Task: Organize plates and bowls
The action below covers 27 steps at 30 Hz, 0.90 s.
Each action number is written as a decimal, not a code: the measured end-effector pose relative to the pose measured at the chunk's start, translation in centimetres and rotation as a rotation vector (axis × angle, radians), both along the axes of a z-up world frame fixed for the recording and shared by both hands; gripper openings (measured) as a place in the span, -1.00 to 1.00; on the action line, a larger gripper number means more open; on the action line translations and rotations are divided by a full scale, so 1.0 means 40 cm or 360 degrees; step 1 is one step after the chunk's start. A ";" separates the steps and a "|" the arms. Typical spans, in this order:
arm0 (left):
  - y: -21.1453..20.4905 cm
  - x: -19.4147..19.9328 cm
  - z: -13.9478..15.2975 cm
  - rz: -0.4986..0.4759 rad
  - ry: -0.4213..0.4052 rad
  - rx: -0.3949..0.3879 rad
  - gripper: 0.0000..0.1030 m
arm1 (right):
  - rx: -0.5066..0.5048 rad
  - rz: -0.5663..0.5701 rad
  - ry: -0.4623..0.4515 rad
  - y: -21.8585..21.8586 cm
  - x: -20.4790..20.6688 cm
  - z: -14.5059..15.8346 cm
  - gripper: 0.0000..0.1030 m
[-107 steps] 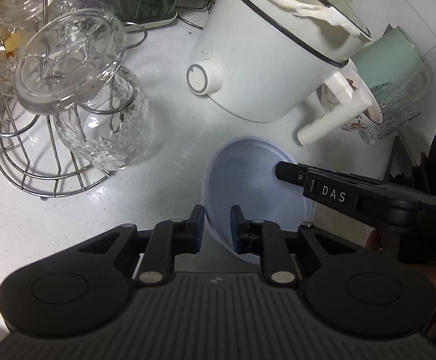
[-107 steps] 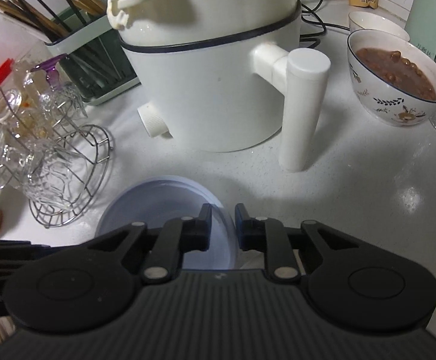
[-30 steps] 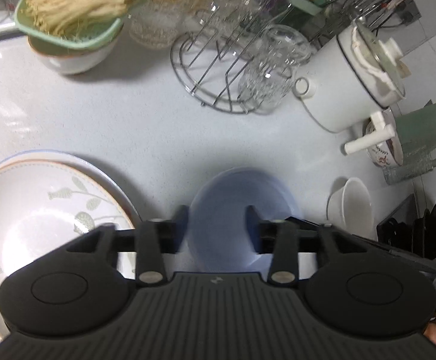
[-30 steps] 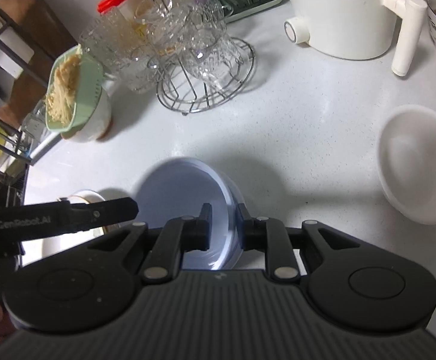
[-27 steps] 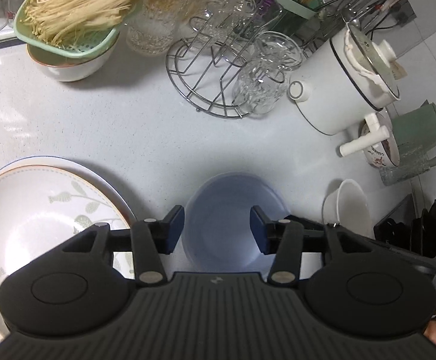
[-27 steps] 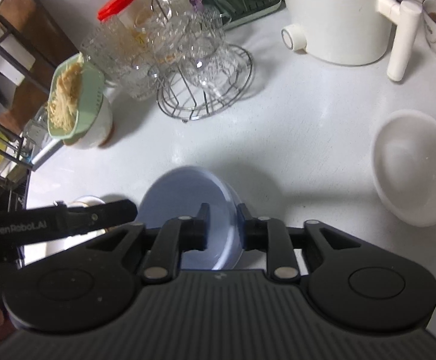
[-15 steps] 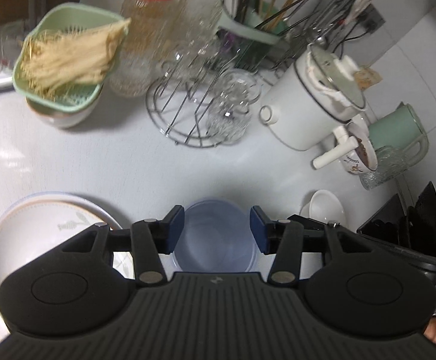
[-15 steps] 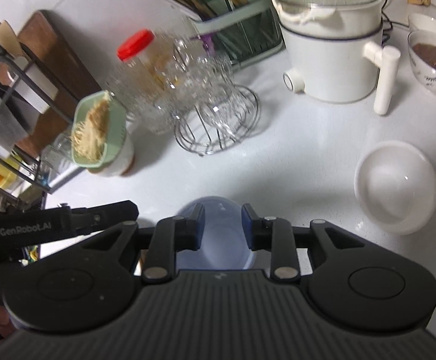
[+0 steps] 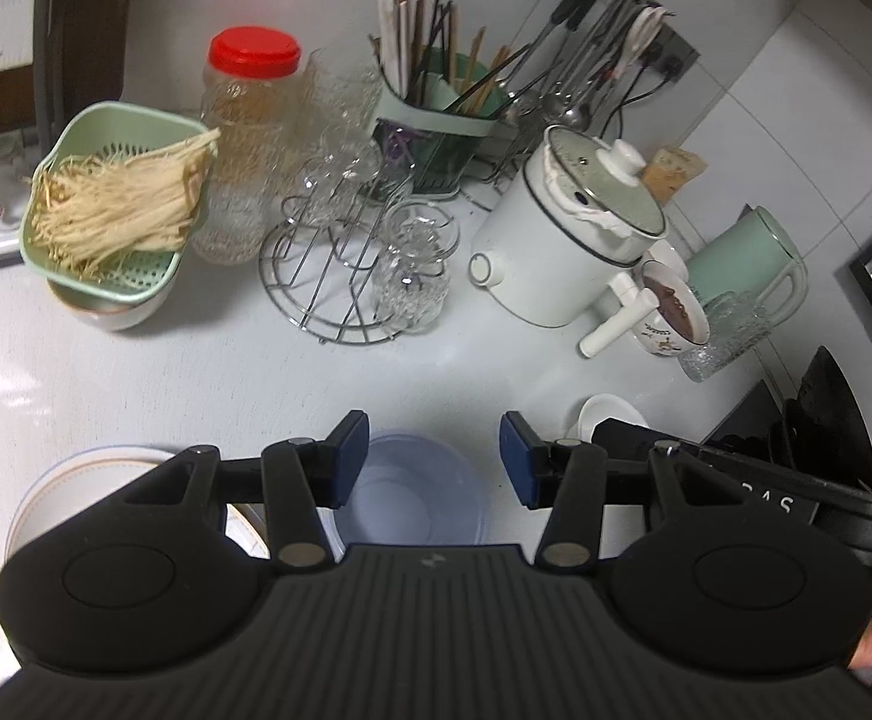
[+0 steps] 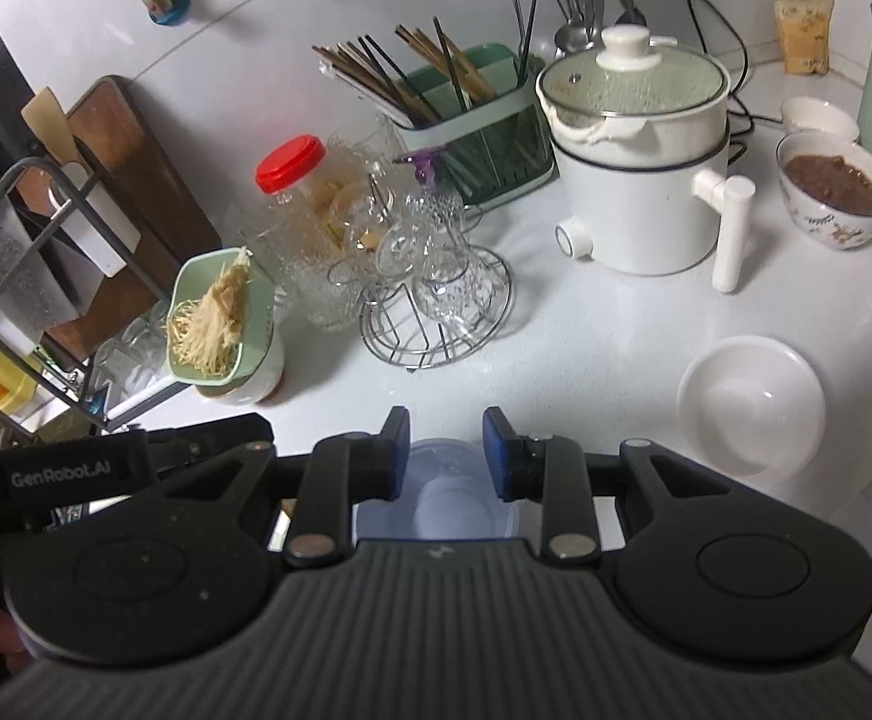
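Bowl (image 9: 412,489) released, both your grippers (image 9: 434,459) (image 10: 445,453) gaped empty above it; next, the white bowl (image 10: 751,405) at three o'clock needed grasping.

Glossy white counter (image 9: 136,372); translucent bluish bowl (image 9: 412,492), probably plastic, at lower centre; glossy white bowl (image 10: 751,402) at right; shiny metal wire rack (image 10: 436,324) with cut glasses; matt black ribbed gripper bodies.

Both wrist views look steeply down, sharing the blue bowl (image 9: 412,492) and counter (image 10: 586,348).
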<state>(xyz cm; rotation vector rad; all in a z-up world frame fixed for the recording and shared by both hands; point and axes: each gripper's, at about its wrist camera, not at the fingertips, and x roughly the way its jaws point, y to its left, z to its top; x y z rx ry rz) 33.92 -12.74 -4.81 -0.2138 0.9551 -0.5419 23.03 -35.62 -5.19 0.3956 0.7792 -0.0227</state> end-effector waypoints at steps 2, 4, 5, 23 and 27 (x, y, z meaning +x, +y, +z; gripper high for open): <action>0.000 -0.005 0.004 -0.0021 -0.0021 0.0005 0.05 | -0.0023 -0.0010 -0.0020 0.007 -0.012 0.007 -0.40; 0.000 -0.011 0.005 -0.0040 -0.0041 0.0012 0.05 | -0.0046 -0.0018 -0.0042 0.013 -0.022 0.012 -0.40; -0.002 -0.014 0.006 -0.0047 -0.0048 0.0018 0.05 | -0.0056 -0.0025 -0.0047 0.015 -0.026 0.012 -0.40; -0.124 -0.039 0.006 -0.0202 -0.0099 0.0105 0.05 | -0.0161 -0.0182 -0.0115 -0.067 -0.103 0.001 -0.40; -0.177 -0.047 -0.006 -0.0257 -0.0096 0.0122 0.05 | -0.0169 -0.0239 -0.0102 -0.107 -0.133 -0.012 -0.40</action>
